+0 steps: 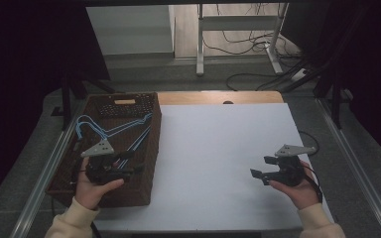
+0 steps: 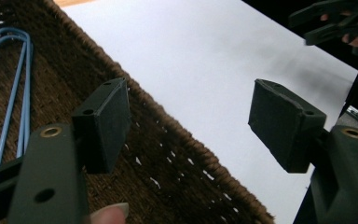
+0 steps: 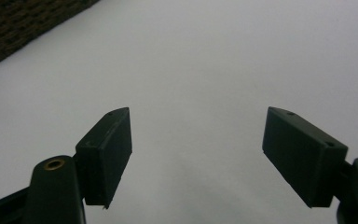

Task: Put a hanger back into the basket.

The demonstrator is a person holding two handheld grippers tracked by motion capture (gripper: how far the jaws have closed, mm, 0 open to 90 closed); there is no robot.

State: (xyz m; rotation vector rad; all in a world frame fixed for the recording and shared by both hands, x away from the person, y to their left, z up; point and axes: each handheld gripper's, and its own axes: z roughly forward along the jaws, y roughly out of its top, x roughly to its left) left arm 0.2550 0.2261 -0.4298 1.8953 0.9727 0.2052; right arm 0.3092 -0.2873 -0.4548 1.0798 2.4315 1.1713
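Note:
A brown woven basket [image 1: 151, 144] stands at the left of the white table [image 1: 218, 148]. Several light blue wire hangers [image 1: 104, 130] lie inside it. My left gripper [image 1: 131, 166] hovers over the basket's near right part, pointing right, jaws open and empty. In the left gripper view its jaws [image 2: 191, 107] straddle the basket rim [image 2: 168, 126], with the hangers [image 2: 23, 70] at the far left. My right gripper [image 1: 259, 167] is held over the table's right side, pointing left, open with nothing in it. Bare white table [image 3: 214, 56] lies beyond the right gripper [image 3: 198, 135], and a corner of the basket [image 3: 23, 23] shows.
A wooden strip [image 1: 218, 97] edges the table's far side. Metal rails [image 1: 349, 158] run along both sides of the table. Behind it are a white desk frame [image 1: 238, 25] and loose cables [image 1: 248, 47] on the floor. The other gripper [image 2: 326, 21] shows far off.

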